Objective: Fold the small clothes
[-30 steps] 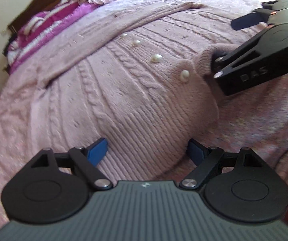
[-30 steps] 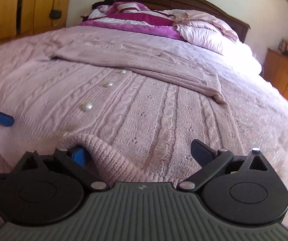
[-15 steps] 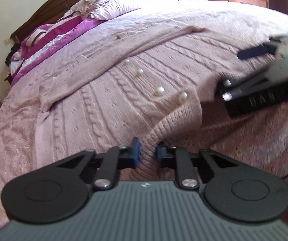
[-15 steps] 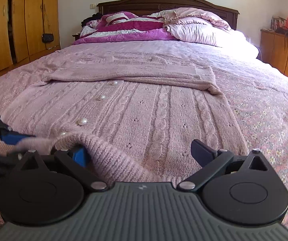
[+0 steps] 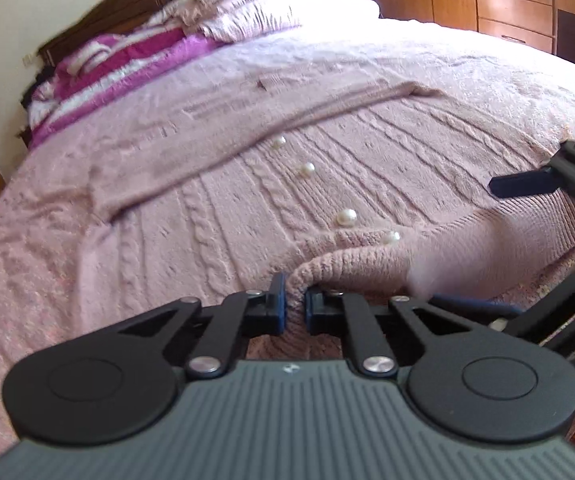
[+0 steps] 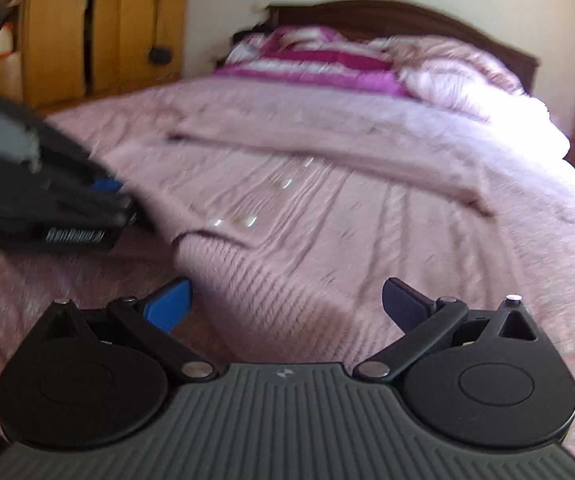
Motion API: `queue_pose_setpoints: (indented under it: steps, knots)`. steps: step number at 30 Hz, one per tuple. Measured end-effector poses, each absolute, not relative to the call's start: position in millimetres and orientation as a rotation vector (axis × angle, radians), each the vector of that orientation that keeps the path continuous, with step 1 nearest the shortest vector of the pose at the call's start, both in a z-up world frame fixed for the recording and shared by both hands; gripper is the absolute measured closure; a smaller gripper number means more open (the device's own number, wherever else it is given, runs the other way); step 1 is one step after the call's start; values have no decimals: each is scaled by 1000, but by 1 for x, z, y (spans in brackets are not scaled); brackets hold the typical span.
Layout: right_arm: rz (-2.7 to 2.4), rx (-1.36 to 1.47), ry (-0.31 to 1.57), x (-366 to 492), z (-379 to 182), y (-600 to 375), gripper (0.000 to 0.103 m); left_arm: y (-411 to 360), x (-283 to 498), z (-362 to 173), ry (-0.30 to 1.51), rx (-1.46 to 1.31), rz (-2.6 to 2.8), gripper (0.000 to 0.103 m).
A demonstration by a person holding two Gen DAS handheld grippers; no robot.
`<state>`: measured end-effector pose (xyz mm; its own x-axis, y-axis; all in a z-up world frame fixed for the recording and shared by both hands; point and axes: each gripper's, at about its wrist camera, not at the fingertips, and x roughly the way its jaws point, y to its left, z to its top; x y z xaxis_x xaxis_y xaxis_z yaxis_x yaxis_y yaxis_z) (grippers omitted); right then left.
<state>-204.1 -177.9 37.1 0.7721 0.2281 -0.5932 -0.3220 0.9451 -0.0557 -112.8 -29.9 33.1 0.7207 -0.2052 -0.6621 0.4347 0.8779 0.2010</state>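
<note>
A pink cable-knit cardigan (image 5: 247,200) with pearl buttons (image 5: 346,217) lies flat on the bed, its sleeves folded across the far part. My left gripper (image 5: 295,307) is shut on the cardigan's ribbed bottom hem and lifts a fold of it. My right gripper (image 6: 285,300) is open and empty, low over the hem's right part (image 6: 271,272); it shows at the right edge of the left wrist view (image 5: 547,216). The left gripper appears blurred at the left of the right wrist view (image 6: 67,208).
A pink bedspread (image 5: 27,260) covers the bed. Magenta and white bedding (image 6: 307,60) and pillows lie by the dark headboard (image 6: 407,12). Wooden wardrobes (image 6: 87,28) stand left, drawers (image 5: 507,4) right.
My left gripper closed on the hem and raised it. My right gripper let go of the hem fold it touched and shifted right, now open over the cloth.
</note>
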Motion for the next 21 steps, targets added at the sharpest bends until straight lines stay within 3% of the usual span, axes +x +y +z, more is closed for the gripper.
queue_pose_setpoints:
  steps: [3, 8, 9, 13, 21]
  knots:
    - [295, -151, 709, -190, 24, -177, 0, -31, -112, 26, 707, 371, -368, 89]
    - [268, -171, 693, -190, 17, -173, 0, -39, -119, 16, 686, 447, -372, 88]
    - [265, -166, 692, -189, 17, -174, 0, -40, -118, 15, 683, 454, -370, 84]
    - [264, -149, 696, -186, 15, -177, 0, -44, -113, 8, 644, 528, -300, 47]
    - [260, -156, 693, -186, 14, -175, 0, -36, -109, 9, 649, 477, -269, 39]
